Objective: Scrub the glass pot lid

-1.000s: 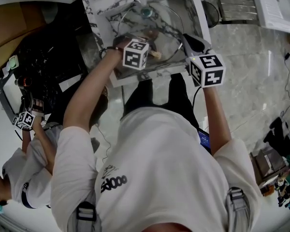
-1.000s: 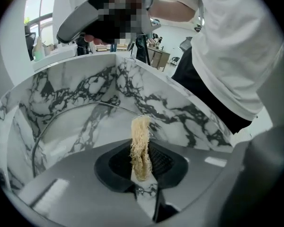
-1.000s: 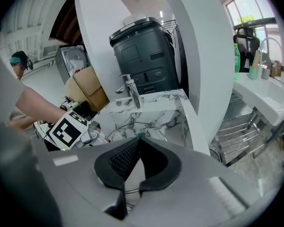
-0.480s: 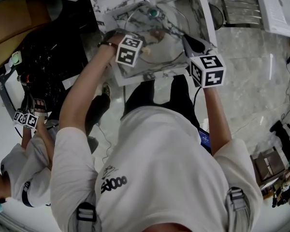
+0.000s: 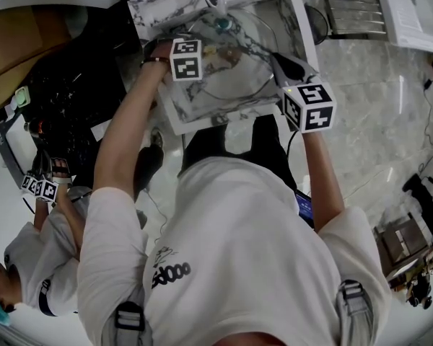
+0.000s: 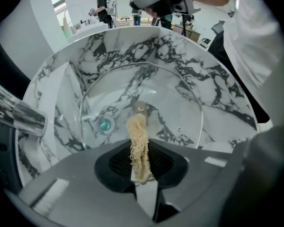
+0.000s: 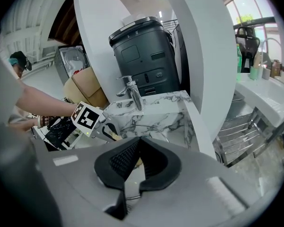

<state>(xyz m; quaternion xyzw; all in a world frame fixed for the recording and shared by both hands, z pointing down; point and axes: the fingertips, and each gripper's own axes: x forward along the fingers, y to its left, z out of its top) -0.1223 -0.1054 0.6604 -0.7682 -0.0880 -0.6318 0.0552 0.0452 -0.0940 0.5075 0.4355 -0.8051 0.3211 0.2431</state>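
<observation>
Left tongs (image 6: 141, 167): I see them clamped on a strip of pale, fibrous scrubber (image 6: 137, 136), which stands straight out past the tips.
Scrubber tip: it reaches the small metal screw (image 6: 140, 108) at the middle of the lid; I cannot say how firmly it presses.
Glass pot lid (image 6: 180, 103): it sits inside the marble sink (image 6: 109, 46), leaning across the basin, with its rim tracing a wide arc around the scrubber.
Drain (image 6: 104, 124): a teal disc that I see through the glass, just left of the scrubber.
Faucet (image 6: 19, 115): a chrome spout coming in from the left edge of the left gripper view, above the basin.
Right tongs (image 7: 139, 143): drawn narrow, tips nearly meeting, pinching the lid's rim at the sink's right side as far as I can make out.
Head view: the left marker cube (image 5: 186, 58) is over the basin's left part, and the right marker cube (image 5: 308, 107) hangs off the sink's right front corner.
Behind the sink: a black bin (image 7: 142, 56) stands against a white column.
</observation>
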